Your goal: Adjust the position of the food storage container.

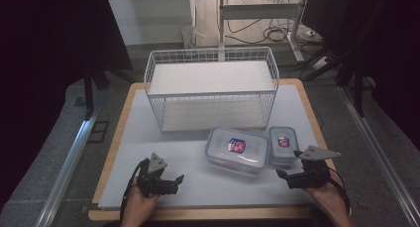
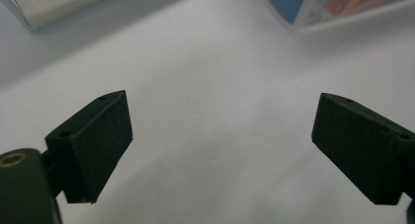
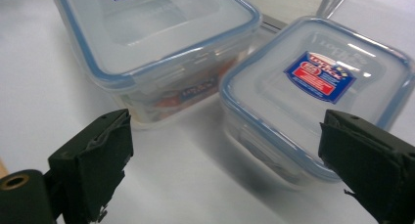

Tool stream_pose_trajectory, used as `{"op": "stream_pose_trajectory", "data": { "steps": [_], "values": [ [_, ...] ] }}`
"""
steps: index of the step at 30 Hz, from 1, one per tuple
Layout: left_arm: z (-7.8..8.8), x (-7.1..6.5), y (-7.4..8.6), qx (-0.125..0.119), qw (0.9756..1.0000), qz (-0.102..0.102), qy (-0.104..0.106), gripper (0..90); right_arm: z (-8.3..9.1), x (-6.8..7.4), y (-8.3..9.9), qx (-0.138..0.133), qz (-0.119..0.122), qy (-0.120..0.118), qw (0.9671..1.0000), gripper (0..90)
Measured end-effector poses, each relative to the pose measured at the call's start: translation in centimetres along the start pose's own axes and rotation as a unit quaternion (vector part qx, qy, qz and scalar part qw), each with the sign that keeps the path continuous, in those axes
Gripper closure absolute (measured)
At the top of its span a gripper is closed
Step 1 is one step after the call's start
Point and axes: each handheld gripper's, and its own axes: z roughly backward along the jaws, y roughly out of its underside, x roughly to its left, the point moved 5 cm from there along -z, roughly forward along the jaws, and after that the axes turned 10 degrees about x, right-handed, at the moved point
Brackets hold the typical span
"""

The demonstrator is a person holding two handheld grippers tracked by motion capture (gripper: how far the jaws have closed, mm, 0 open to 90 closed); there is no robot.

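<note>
Two clear plastic boxes with blue-rimmed lids stand side by side on the white table top: a large box (image 1: 237,150) (image 3: 156,43) and a small box (image 1: 283,145) (image 3: 313,97), each with a red and blue label. My right gripper (image 1: 288,163) (image 3: 222,155) is open just in front of the small box, its jaws wide apart with nothing between them. Near the table's front left, my left gripper (image 1: 171,179) (image 2: 220,141) is open over bare table, and a corner of the large box (image 2: 342,4) shows far off.
A white wire basket (image 1: 212,88) with two shelf levels stands at the back middle of the table (image 1: 148,152). The wooden table edge runs along the front. Cables and a metal frame lie on the floor behind.
</note>
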Motion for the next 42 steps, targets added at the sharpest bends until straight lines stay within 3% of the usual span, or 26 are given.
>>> {"op": "stream_pose_trajectory", "data": {
  "steps": [1, 4, 13, 15, 25, 35, 36, 39, 41, 42],
  "values": [
    [-0.3, -0.1, 0.2, 0.017, 0.9998, 0.001, 0.004, 7.3, 0.0, -0.1, 0.0, -0.001, 0.001, -0.001, 1.0, 4.2],
    [-0.4, -0.1, 0.3, 0.023, 0.9997, 0.0, 0.003, 6.7, -0.1, -0.3, 0.2, 0.003, -0.001, -0.001, 1.0, 3.8],
    [-0.2, -0.1, 0.1, 0.009, 0.9999, 0.007, 0.01, 1.4, -0.2, -0.3, 0.2, 0.008, -0.002, 0.005, 1.0, 4.1],
    [-0.1, -0.2, 0.0, 0.001, 0.9997, 0.007, 0.022, 1.1, -0.3, -0.3, 0.3, 0.013, -0.003, 0.008, 0.9999, 4.0],
    [0.0, -0.5, -0.2, -0.001, 0.9999, -0.005, 0.013, 3.0, -0.4, 0.3, 0.0, 0.019, -0.004, 0.015, 0.9997, 0.0],
    [-0.1, -0.7, -0.3, 0.0, 0.9999, -0.015, 0.006, 9.2, 0.5, 0.3, -0.8, 0.011, -0.013, -0.002, 0.9999, 30.6],
    [-0.2, -0.8, -0.4, 0.001, 0.9998, -0.018, 0.005, 9.5, 0.7, 0.2, -1.1, 0.008, -0.019, -0.01, 0.9998, 38.7],
    [-0.2, -0.9, -0.5, 0.001, 0.9998, -0.02, 0.005, 10.0, 0.8, 0.2, -1.4, 0.008, -0.021, -0.018, 0.9996, 44.6],
    [-0.4, -1.0, -0.5, 0.001, 0.9998, -0.02, 0.008, 12.9, 0.6, 0.1, -1.8, 0.008, -0.027, -0.031, 0.9991, 54.9],
    [-0.4, -1.0, -0.5, 0.002, 0.9998, -0.02, 0.01, 12.9, 0.6, 0.1, -1.8, 0.008, -0.027, -0.031, 0.9991, 54.9]
  ]
}}
